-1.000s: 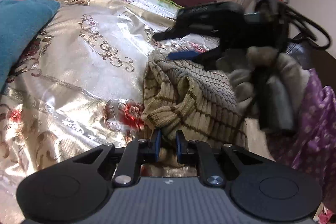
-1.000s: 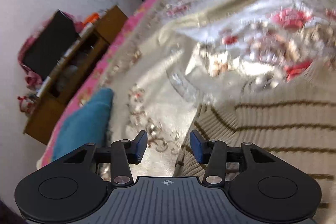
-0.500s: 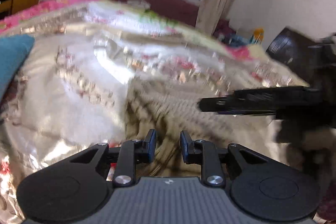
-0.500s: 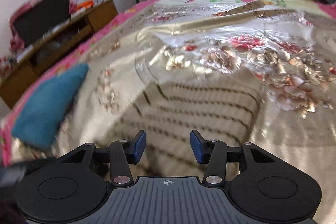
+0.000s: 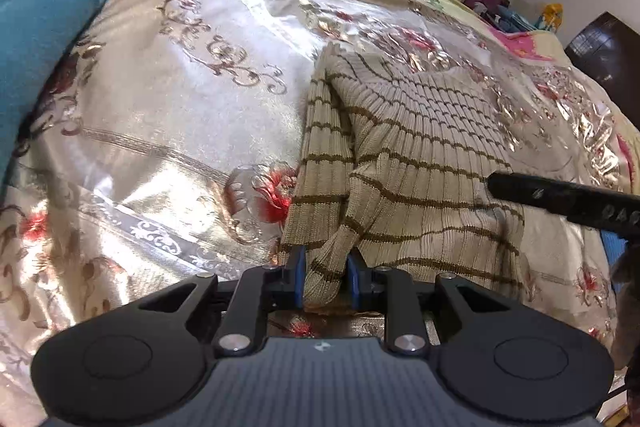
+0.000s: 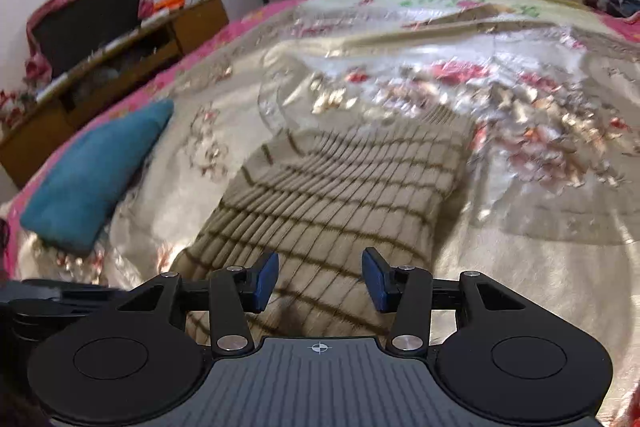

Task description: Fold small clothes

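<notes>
- Beige ribbed knit sweater with thin brown stripes (image 5: pixel 420 147) lies on the shiny gold satin bedspread with red flower embroidery (image 5: pixel 160 115), near the bed's near edge, well apart from the headboard end under the window.
- Sweater partly folded: one side panel turned over the body, and a narrow striped flap runs down toward the near edge.
- Left gripper (image 5: pixel 324 277) is low at that near edge. The tip of the striped flap sits between its blue pads (image 5: pixel 298 277); the jaws have just been opening, now standing narrowly apart. Cloth fills most of the gap; whether the pads still press on it I cannot tell.
- Right gripper (image 6: pixel 319 281) hovers over the sweater's near half, jaws moderately wide, nothing between them; the striped knit (image 6: pixel 340 187) shows through the gap below, pads apart from it.
- From the left wrist view, a black finger of the right gripper (image 5: pixel 560 199) reaches in from the right, over the sweater's right edge.
- Teal cushion (image 6: pixel 96 179) rests on the bedspread toward the bed's left side, well apart from the sweater.
- Wooden side cabinet (image 6: pixel 120 59) stands beyond that left edge, against the wall.
</notes>
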A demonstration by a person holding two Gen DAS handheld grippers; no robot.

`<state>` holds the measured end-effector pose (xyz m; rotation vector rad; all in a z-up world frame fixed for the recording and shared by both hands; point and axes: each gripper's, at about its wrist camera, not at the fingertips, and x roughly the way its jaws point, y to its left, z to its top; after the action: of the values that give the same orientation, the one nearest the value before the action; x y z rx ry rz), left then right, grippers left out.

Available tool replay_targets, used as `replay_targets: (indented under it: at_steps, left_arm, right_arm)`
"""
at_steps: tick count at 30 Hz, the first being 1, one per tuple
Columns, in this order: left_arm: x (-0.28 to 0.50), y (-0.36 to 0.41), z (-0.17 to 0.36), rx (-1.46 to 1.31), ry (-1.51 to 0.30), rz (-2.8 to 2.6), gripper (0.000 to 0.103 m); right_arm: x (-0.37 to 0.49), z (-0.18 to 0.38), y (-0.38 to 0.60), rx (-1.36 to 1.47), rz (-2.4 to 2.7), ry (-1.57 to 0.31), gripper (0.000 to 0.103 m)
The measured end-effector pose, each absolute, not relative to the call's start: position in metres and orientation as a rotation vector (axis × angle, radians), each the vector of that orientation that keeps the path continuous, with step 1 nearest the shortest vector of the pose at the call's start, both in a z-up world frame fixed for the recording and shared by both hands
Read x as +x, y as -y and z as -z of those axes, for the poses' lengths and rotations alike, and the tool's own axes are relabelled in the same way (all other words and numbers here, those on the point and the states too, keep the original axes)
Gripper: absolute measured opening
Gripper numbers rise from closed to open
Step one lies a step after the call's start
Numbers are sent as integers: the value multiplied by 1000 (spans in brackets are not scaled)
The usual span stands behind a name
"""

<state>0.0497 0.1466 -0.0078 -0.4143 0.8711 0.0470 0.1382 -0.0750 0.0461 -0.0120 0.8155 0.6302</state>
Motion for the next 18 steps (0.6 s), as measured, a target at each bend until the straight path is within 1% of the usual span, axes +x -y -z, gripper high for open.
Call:
replay_targets:
  at_steps: [3,6,9,11,14,16,18]
  left_arm:
    - [40,-148,-5,-400,-830,-62,29]
    - [36,-143,-24,-360,-751,-64,29]
    - [46,-132,-39,-300,-676,-48,29]
    - [63,-121,-45,-265,-662,-18,29]
    - [92,-107,-39,-191,-669,4,29]
    - [112,-104,-24,-138,-718,-34,30]
    - [125,-110,-2,-77,-768,-104,36]
  right_arm:
    - [139,-44,89,20,-602,-816,46]
    - [135,-35,91,41,-599,-836,46]
    - [128,-31,88,34,-605,-829,48]
    - [125,-32,85,18,-602,-815,49]
    - [124,-32,87,22,-602,-817,48]
    - [124,-28,90,-7,-581,-829,48]
    - [126,-20,95,-10,-567,-858,52]
